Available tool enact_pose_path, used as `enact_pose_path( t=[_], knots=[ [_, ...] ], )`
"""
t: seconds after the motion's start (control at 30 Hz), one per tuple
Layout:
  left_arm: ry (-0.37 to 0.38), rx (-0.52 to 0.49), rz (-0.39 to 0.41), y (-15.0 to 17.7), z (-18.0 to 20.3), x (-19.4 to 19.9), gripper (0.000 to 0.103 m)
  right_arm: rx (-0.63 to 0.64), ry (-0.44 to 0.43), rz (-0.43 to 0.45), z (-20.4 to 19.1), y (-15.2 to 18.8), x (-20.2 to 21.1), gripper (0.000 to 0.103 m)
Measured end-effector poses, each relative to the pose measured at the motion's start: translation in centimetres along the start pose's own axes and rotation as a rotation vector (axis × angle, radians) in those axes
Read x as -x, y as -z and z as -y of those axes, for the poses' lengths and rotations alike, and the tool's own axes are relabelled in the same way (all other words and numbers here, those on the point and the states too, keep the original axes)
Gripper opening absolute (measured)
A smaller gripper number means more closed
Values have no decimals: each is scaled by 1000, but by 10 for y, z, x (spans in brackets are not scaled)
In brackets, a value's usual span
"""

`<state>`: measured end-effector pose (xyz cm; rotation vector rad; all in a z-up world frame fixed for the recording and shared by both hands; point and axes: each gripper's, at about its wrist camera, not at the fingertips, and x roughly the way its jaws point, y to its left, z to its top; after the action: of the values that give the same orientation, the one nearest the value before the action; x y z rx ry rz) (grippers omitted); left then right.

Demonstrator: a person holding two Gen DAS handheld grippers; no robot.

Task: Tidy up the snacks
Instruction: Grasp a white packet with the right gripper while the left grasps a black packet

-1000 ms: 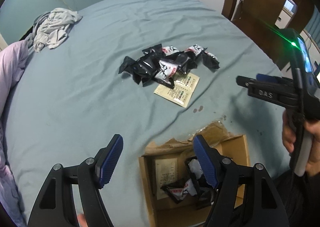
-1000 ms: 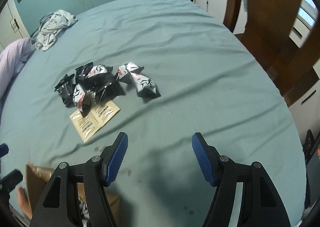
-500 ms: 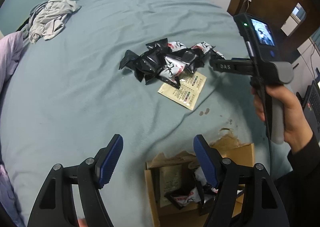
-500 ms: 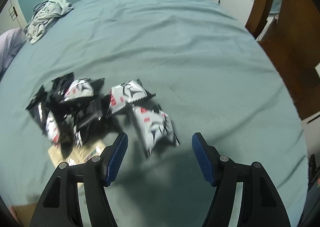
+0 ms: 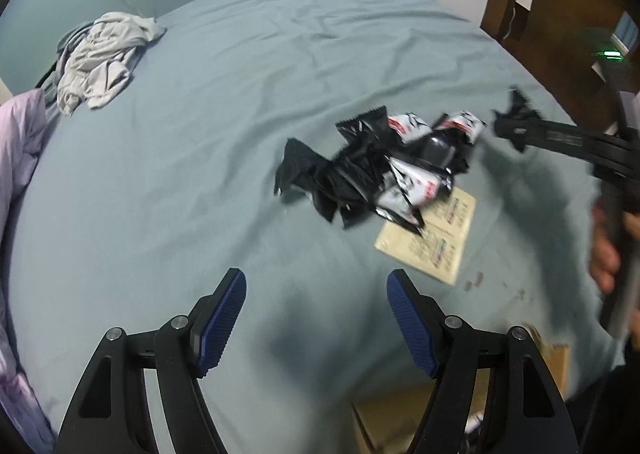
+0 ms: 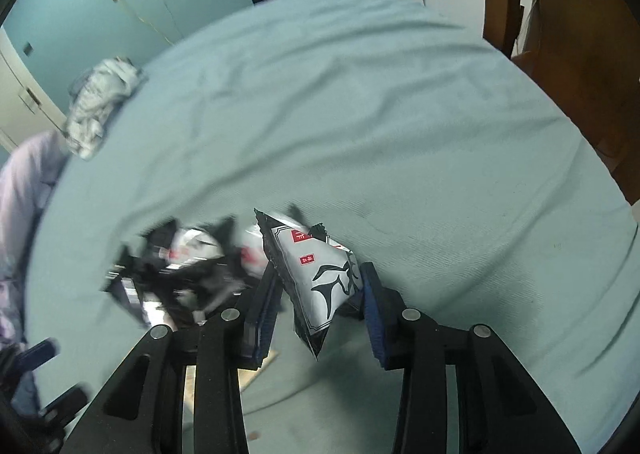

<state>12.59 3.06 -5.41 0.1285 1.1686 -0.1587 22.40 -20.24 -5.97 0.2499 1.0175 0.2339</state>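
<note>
- Right gripper (image 6: 318, 290): jaws just been closing, now clamped on 1 white-and-black snack packet (image 6: 320, 274), blue pads pressing its 2 sides, packet tilted with 1 corner hanging below the fingers.
- Same packet seen from the left wrist view only as a dark blur at the tip of the right gripper (image 5: 516, 126), just right of the pile.
- Left gripper (image 5: 316, 322): jaws wide apart, nothing between the pads, only bare blue-green bedsheet (image 5: 240, 134) under them.
- Pile of black and white snack packets (image 5: 384, 170) lying on the sheet, ahead and right of the left gripper, partly overlapping 1 flat beige sachet (image 5: 436, 238).
- Cardboard box (image 5: 560, 366) at the lower right edge of the left wrist view, mostly hidden behind the left gripper's right finger; contents not readable.
- Crumpled grey clothing (image 5: 100, 62) far off at the sheet's upper left, well apart from the snacks.
- Person's hand (image 5: 608, 250) on the right gripper's handle, blurred.
</note>
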Motion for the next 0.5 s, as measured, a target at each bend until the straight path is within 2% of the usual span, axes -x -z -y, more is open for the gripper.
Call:
enact_pose_path(
  t=[0.23, 0.3, 0.33, 0.4, 0.5],
  knots=[
    [70, 28, -15, -23, -3, -35, 71, 13, -64, 14, -4, 38, 58, 37],
    [53, 9, 3, -29, 3, -43, 55, 20, -90, 35, -4, 51, 79, 37],
    [32, -17, 19, -31, 8, -48, 52, 27, -106, 48, -4, 60, 89, 37],
    [14, -71, 43, -36, 19, -57, 52, 38, -103, 75, -1, 82, 111, 37],
    [22, -90, 51, -40, 25, -69, 54, 13, -78, 92, 14, 120, 137, 37]
  ],
)
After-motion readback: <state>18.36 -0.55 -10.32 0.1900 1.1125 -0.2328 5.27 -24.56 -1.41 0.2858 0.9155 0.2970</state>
